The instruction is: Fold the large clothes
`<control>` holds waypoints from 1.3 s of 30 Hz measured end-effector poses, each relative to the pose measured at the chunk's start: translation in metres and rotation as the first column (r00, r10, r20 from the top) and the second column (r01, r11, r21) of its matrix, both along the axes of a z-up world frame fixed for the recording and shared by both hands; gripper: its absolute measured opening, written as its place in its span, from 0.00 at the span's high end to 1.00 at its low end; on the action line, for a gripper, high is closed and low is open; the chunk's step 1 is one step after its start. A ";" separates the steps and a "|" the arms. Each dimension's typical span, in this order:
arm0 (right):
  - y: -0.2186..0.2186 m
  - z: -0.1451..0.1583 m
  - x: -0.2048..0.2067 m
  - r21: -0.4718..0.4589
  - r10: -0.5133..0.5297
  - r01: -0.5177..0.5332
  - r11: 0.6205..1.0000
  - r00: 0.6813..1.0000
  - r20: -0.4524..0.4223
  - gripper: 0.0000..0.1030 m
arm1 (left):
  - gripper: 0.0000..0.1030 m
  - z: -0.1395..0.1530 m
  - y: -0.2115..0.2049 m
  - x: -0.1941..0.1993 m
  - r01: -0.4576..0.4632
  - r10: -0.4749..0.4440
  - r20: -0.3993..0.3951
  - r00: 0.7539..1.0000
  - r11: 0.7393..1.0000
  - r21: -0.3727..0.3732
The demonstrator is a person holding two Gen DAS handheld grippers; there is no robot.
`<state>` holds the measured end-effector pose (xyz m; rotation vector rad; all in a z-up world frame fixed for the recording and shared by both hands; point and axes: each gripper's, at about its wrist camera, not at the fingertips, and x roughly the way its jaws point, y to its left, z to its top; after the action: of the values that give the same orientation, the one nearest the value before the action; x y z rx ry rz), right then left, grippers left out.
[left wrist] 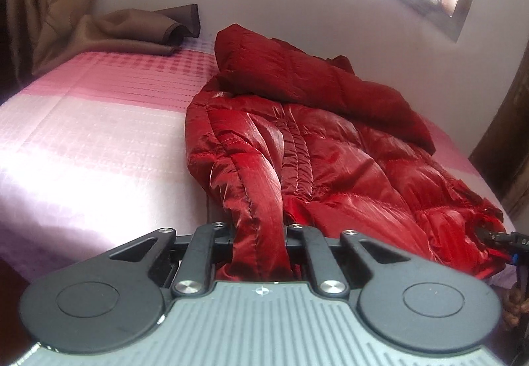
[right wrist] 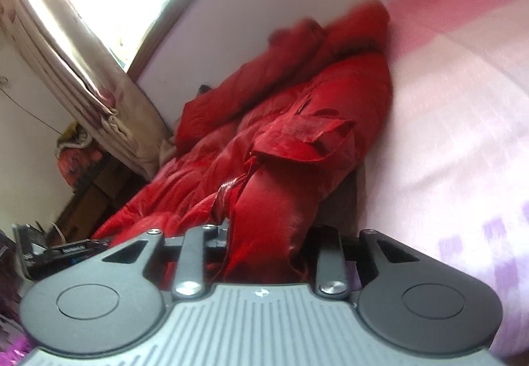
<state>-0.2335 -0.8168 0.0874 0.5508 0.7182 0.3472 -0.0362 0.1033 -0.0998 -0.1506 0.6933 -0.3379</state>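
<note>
You are gripping the shiny red quilted puffer jacket (left wrist: 297, 147), which is lying across the pink checked bed (left wrist: 99, 121), with your left claw (left wrist: 258, 253) and right claw (right wrist: 267, 253) both pinching its near hem. Likely next: carrying that hem evenly towards the collar.

The red jacket (left wrist: 297, 147) is the landmark. To its left in the left wrist view, the pink bedsheet (left wrist: 92, 134) lies bare, giving open room. Beyond the jacket's far left corner a brown cloth (left wrist: 139, 31) sits on the bed. The wall (left wrist: 297, 2) rises right behind the jacket, closing that side. In the right wrist view a curtain (right wrist: 82, 61) hangs near the jacket's left end.
</note>
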 end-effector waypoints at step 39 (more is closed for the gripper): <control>-0.072 0.078 0.172 0.366 -0.252 0.258 0.894 0.966 -0.065 0.70 | 0.74 0.122 -0.067 0.202 -0.249 0.266 0.142 0.954 0.961 -0.124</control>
<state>-0.0617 -0.8884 0.1651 0.9998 0.5869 0.2324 0.1658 0.0365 0.0221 -0.3082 0.4915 -0.1332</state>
